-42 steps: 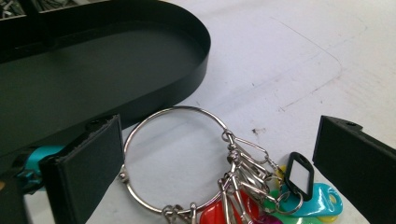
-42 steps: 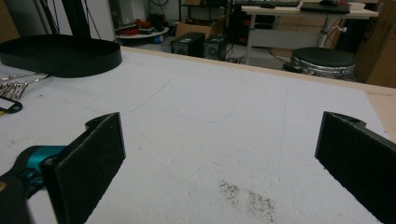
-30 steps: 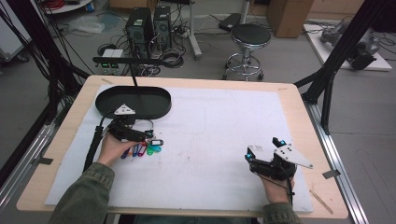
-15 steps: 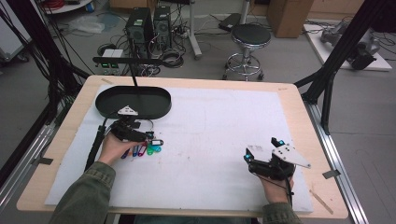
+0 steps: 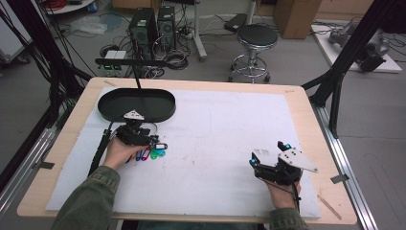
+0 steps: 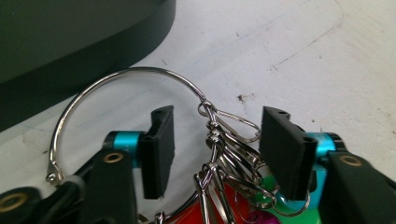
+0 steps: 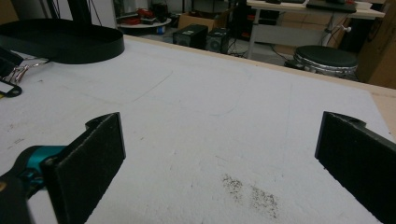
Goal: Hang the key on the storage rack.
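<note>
A large silver key ring [image 6: 126,77] lies on the white mat with a bunch of metal clips [image 6: 229,140] and coloured tags [image 5: 152,154] hanging from it. My left gripper [image 6: 219,149] straddles the clips. Its jaws have just been closing and stand half open, with a gap between each pad and the clips. In the high view the left gripper [image 5: 155,142] sits just in front of the black oval tray [image 5: 110,112]. My right gripper [image 5: 269,154] rests at the mat's near right. In the right gripper view my right gripper [image 7: 224,154] is wide open with nothing between its pads.
The tray's wall [image 6: 70,51] rises close behind the key ring, also seen far left as the black tray [image 7: 60,46]. A thin black post [image 5: 136,74] stands behind the tray. The white mat [image 5: 225,124] covers most of the wooden table.
The left gripper's jaws have drawn closer together over the keys. Both hands have stayed about where they were.
</note>
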Tool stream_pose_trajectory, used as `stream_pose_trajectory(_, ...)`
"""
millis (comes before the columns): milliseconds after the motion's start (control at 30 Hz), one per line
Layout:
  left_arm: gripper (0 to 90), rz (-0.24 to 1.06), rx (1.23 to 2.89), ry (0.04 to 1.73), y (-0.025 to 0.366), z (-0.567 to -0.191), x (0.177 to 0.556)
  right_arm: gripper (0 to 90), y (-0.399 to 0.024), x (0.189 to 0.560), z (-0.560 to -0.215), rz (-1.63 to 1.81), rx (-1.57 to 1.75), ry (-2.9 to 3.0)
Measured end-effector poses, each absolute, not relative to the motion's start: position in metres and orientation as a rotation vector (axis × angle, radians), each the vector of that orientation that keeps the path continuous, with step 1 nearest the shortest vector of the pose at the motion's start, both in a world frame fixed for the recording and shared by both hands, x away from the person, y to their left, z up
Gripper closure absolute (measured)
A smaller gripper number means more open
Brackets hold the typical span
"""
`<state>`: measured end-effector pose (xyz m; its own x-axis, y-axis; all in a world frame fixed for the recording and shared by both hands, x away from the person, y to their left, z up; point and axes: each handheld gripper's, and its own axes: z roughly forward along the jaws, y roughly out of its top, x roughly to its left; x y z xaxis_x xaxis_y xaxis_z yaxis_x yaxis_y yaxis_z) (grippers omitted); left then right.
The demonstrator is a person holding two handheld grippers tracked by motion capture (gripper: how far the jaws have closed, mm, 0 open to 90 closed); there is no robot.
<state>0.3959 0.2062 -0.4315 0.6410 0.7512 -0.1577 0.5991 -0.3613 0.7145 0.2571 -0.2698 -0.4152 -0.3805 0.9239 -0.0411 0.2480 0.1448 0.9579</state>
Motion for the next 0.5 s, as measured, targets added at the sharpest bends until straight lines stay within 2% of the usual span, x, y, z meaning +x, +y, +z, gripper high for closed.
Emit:
stream_pose_trajectory(33, 52.3, 0.249, 2.088, 1.049, 0.2062, -0.4316, 0.3959, 0.6, -0.2697, 0.2570, -0.4151, 1.263, 1.130, 1.746)
stream_pose_trajectory(67, 52.3, 0.239, 2.090, 1.038, 0.2071, -0.4317, 0.3961, 0.6, -0.2697, 0.2570, -0.4151, 1.263, 1.130, 1.746)
stream_pose_trajectory(233, 68.9, 0.236, 2.087, 1.010, 0.2053, -0.4321, 0.3948, 0.6, -0.2695, 0.2573, -0.4153, 1.261, 1.126, 1.747)
stream_pose_trajectory(267, 68.9, 0.245, 2.087, 1.007, 0.2053, -0.4317, 0.3948, 0.6, -0.2695, 0.2573, -0.4153, 1.261, 1.126, 1.747)
stream_pose_trajectory(333, 77.0, 0.211, 2.047, 1.015, 0.2075, -0.4312, 0.3961, 0.6, -0.2693, 0.2568, -0.4151, 1.268, 1.126, 1.750)
stream_pose_trajectory(500, 81.3, 0.202, 2.037, 1.046, 0.2121, -0.4286, 0.3961, 0.6, -0.2694, 0.2568, -0.4151, 1.265, 1.116, 1.753)
